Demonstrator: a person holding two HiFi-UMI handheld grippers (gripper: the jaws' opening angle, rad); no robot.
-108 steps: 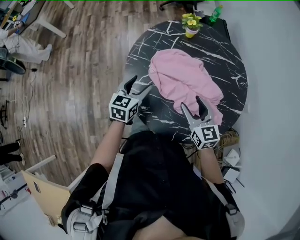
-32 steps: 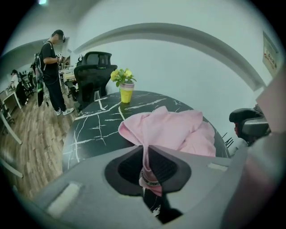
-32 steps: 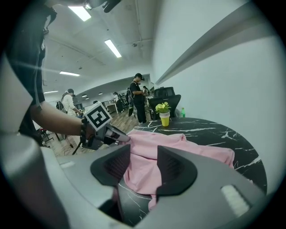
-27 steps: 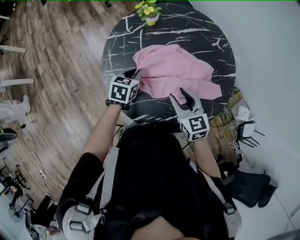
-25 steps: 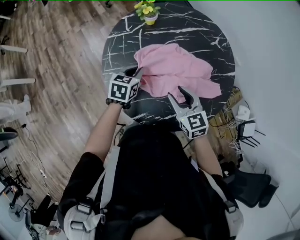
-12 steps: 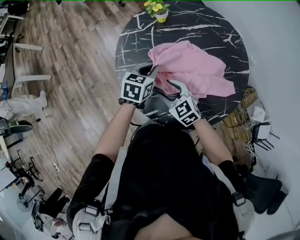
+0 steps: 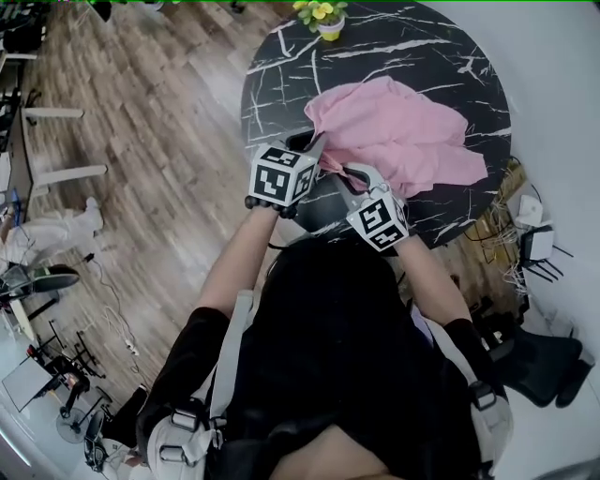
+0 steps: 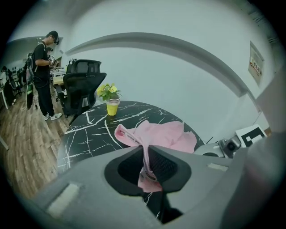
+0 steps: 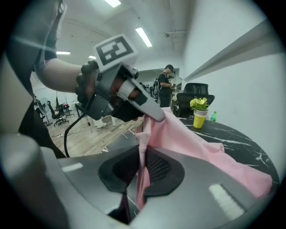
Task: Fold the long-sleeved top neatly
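Note:
The pink long-sleeved top (image 7: 403, 131) lies crumpled on the round black marble table (image 7: 450, 56). My left gripper (image 7: 319, 150) is at the top's near left edge, shut on a fold of pink cloth (image 8: 146, 165) that rises up from the table. My right gripper (image 7: 352, 174) sits close beside it on the right. Its jaws have just been closing and now pinch the same pink edge (image 9: 142, 172). In the right gripper view, the left gripper (image 9: 147, 107) holds the cloth just ahead, and the top (image 9: 201, 147) trails away over the table.
A yellow pot of flowers (image 7: 328, 21) stands at the table's far edge, with a green bottle (image 9: 213, 117) beside it. A black office chair (image 8: 82, 87) and a standing person (image 8: 44, 71) are beyond the table. Cables (image 7: 525, 234) lie on the floor at right, by the wall.
My right gripper has moved left along the near edge to sit beside the left one, and its jaws have gone from open to shut on the pink cloth. The left gripper has kept its grip.

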